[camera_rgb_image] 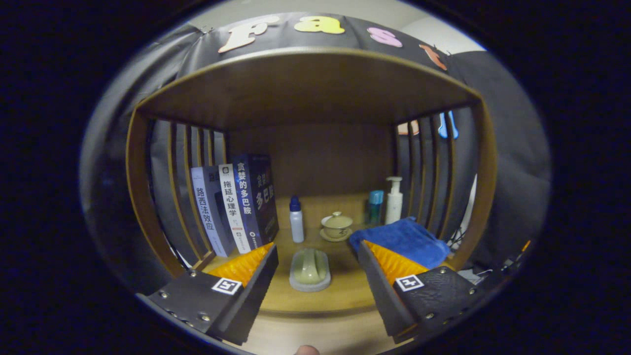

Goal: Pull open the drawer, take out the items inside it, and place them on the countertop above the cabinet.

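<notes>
Gripper (315, 276) is being held spread wide, nothing grasped, facing the countertop (340, 291). Soap dish (309, 269) is sitting there between the fingers. Drawer isn't being seen, so progress cannot be judged.

The claw (315, 276) is built from two broad, dark, wedge-shaped finger housings, one at about 7 o'clock and one at about 5 o'clock, standing wide apart with nothing between them. Each housing has small round silver screws along its outer edge and a square black-and-white marker tag on top. The inner pads are ribbed.
</notes>
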The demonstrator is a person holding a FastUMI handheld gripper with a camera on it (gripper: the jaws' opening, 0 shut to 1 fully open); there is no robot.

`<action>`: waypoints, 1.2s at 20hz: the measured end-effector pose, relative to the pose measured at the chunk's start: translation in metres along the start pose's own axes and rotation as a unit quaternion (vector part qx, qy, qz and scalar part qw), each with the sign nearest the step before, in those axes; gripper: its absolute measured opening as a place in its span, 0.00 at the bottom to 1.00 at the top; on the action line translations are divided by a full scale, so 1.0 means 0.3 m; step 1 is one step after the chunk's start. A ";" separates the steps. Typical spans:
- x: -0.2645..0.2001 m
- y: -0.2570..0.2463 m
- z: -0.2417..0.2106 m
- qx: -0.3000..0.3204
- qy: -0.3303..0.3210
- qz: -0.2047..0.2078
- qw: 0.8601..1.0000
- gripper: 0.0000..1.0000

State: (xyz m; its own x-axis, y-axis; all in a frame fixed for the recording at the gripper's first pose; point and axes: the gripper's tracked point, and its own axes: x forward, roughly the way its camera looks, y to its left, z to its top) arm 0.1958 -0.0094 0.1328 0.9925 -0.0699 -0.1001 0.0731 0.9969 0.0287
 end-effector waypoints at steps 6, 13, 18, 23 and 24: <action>-0.267 -0.045 0.056 -0.006 -0.026 -0.009 1.000 0.98; -0.500 -0.081 -0.055 -0.010 -0.024 -0.023 0.999 0.98; -0.632 -0.071 -0.224 -0.001 -0.016 -0.010 1.000 0.98; -0.719 -0.067 -0.439 -0.017 0.016 -0.013 1.000 0.98; -0.728 -0.054 -0.475 -0.007 0.020 -0.006 1.000 0.98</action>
State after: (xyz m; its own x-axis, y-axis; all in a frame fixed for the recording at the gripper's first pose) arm -0.0361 -0.0053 0.0125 0.9868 -0.0810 -0.1406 0.0835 0.9964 0.0124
